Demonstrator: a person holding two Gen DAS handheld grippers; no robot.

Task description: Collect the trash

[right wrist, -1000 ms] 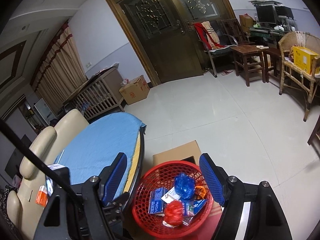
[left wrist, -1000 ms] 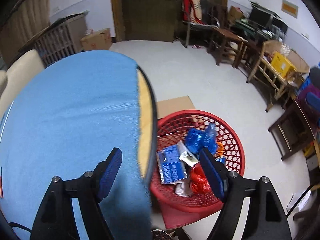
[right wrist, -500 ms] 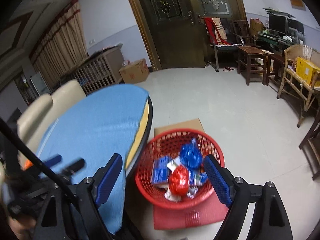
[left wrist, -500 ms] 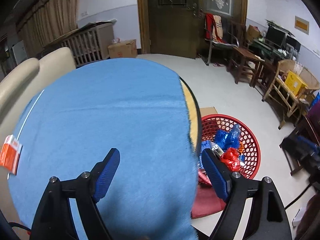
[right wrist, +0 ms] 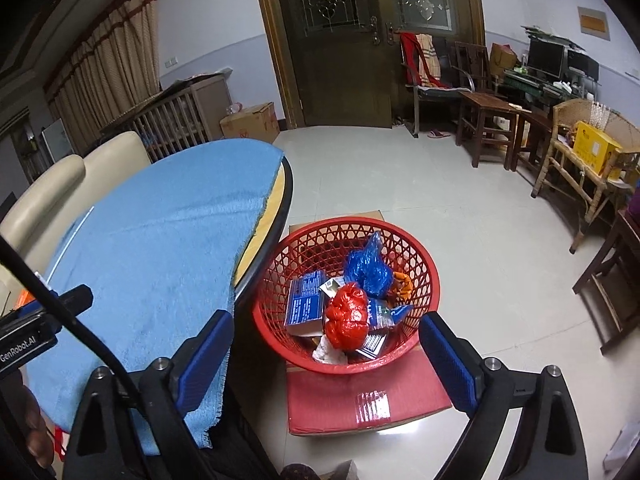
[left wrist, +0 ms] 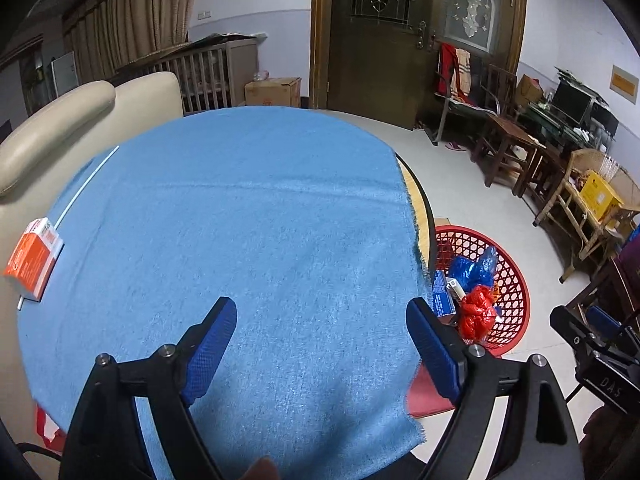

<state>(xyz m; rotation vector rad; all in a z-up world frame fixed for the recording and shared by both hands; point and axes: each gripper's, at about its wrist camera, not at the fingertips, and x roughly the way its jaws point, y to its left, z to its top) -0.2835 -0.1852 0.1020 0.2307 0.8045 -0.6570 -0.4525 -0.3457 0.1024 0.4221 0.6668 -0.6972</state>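
Note:
A red mesh basket [right wrist: 434,276] stands on a red cardboard box [right wrist: 360,396] beside the round table. It holds a red bag [right wrist: 347,316], a blue bag [right wrist: 368,266], a blue carton [right wrist: 306,300] and other scraps. My right gripper [right wrist: 328,360] hovers above the basket's near rim, jaws opening, nothing between them. My left gripper [left wrist: 322,346] hangs over the blue tablecloth [left wrist: 240,220], jaws also opening and empty. An orange and white box [left wrist: 34,258] lies at the table's left edge. The basket [left wrist: 518,280] shows at the right of the left wrist view.
A cream armchair [left wrist: 60,120] stands behind the table. Wooden doors [right wrist: 340,48], a slatted crib [right wrist: 176,116] and a cardboard box [right wrist: 252,122] line the far wall. Wooden chairs [right wrist: 484,120] and a wicker chair with a yellow box [right wrist: 592,148] stand at the right.
The left wrist view swung from the basket to over the table, bringing the orange box into sight. The right gripper sank closer to the basket. Both pairs of jaws spread wider.

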